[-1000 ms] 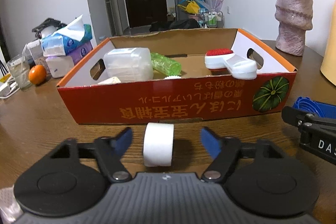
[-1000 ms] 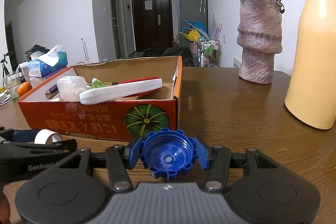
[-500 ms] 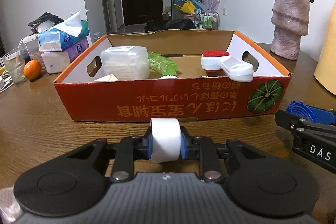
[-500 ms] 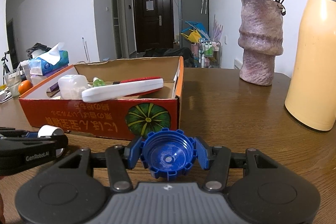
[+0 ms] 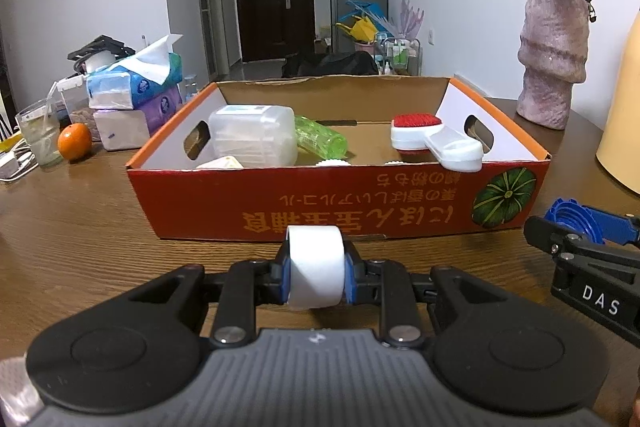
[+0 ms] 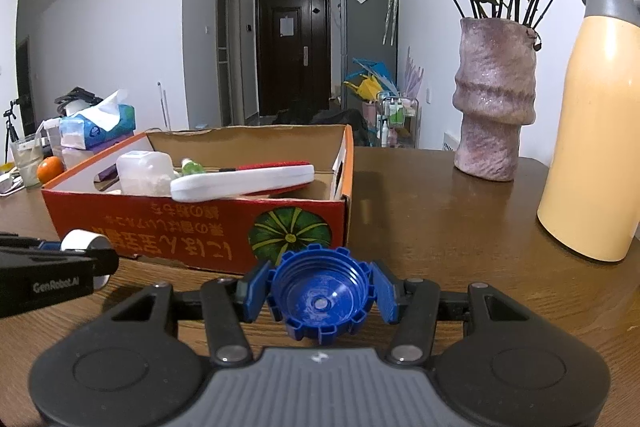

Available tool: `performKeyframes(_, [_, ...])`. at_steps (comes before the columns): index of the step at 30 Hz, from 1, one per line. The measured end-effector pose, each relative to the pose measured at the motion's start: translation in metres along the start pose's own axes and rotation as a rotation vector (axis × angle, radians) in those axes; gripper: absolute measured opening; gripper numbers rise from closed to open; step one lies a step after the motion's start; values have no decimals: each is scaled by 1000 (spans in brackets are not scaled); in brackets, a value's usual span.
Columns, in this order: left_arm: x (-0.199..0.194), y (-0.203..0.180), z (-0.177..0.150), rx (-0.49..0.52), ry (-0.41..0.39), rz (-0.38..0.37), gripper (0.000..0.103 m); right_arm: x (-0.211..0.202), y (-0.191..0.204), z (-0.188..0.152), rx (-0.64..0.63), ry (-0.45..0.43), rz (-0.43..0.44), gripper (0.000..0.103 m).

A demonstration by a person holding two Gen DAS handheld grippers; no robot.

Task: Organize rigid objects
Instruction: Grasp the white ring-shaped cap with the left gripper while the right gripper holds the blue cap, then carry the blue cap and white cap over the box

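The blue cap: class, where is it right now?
In the right wrist view the blue cap sits clamped in the right gripper, low centre, just before the orange box's pumpkin corner.

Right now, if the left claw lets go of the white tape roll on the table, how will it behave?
The white tape roll looks round and stands on edge, so it may roll. It seems light and probably stiff, since it keeps its shape in the left claw.

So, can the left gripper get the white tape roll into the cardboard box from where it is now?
Probably yes. The left gripper is shut on the white tape roll, just before the cardboard box. The open top is free; only the near wall must be cleared.
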State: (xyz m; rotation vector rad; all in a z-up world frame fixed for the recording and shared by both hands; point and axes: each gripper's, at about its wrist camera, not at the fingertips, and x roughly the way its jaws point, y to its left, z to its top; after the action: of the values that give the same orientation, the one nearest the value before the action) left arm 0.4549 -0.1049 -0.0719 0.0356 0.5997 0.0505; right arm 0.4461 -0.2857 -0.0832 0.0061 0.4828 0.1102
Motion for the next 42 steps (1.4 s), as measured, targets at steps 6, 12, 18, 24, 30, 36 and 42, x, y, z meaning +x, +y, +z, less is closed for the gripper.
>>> performKeyframes(6, [-15,10,0,-9,-33,-10,25,-12,11,-3,20,-13,1,53])
performKeyframes(12, [-36,22,1,-22,-67,-9,25,-29,27,-5,38,-51,-8,53])
performKeyframes(18, [-53,36,5,-36,-103,-17,25,-45,43,-1,62,-88,-5,53])
performKeyframes(24, [-60,52,12,-52,-125,-20,25,-52,62,5,72,-116,12,53])
performKeyframes(30, [-58,67,22,-77,-138,-18,25,-49,76,13,65,-134,3,53])
performKeyframes(36, [-49,71,35,-71,-157,-11,25,-39,83,23,65,-152,-3,53])
performKeyframes(42, [-34,71,48,-83,-163,-16,25,-25,81,36,81,-168,2,53])
